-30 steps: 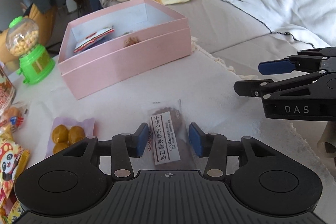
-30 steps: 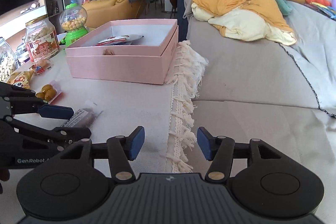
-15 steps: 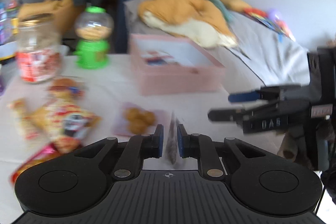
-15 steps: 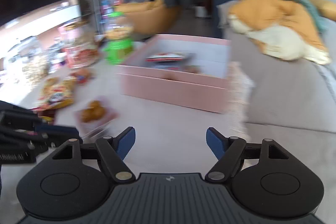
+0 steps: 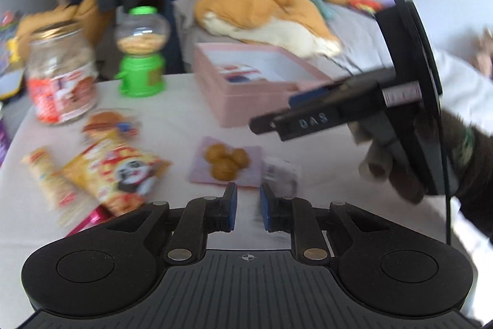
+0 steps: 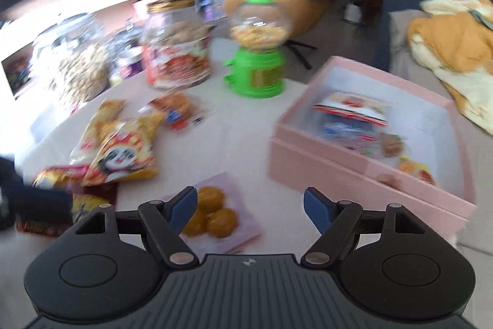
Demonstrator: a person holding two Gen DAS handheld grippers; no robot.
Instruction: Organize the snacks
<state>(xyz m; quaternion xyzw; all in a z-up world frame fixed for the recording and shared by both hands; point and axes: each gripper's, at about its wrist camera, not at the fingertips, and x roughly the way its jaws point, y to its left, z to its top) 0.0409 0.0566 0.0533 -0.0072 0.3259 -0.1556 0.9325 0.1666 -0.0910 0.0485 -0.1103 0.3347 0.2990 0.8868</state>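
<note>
Right wrist only: peanut jar [image 6: 80, 70] beyond snack packets [image 6: 118, 150].

A white-covered counter [image 6: 234, 125] carries an open pink box [image 6: 348, 174], a green candy dispenser [image 6: 257, 63], a red-labelled jar [image 6: 175, 51], a yellow panda snack bag [image 6: 123, 156], a small burger-print packet [image 6: 175, 110], and a pale pouch of round golden snacks [image 6: 215, 215] nearest the camera.

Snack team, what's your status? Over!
Right gripper open, over the yellow-ball pouch. Left gripper nearly shut, grip unclear in blur. Pink box part filled; path to it clear.
</note>
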